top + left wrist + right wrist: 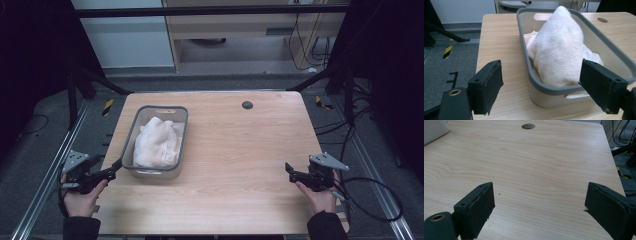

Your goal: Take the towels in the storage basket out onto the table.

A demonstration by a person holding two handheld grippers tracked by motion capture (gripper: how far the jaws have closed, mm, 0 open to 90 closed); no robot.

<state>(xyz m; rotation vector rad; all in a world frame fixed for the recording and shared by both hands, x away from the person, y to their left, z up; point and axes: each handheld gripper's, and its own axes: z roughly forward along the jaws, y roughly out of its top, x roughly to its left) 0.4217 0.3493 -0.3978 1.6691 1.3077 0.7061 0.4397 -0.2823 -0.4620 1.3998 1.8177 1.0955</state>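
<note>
A grey-rimmed plastic bin (138,119) stands on the left half of the wooden table (240,165), holding a crumpled white cloth (156,143). In the left gripper view the cloth (560,50) rises in a peak above the bin's rim (541,86). My left gripper (114,169) hovers at the table's left edge, just short of the bin's near corner, jaws open and empty (541,86). At the right edge my right gripper (289,169) is held over bare wood, also open (539,207) with nothing between its pads.
A small dark round grommet (247,105) sits in the tabletop near the far edge, seen too in the right gripper view as the grommet (528,126). Cables trail over the floor (370,200) at the right. Metal frame rails (55,165) run along the left side.
</note>
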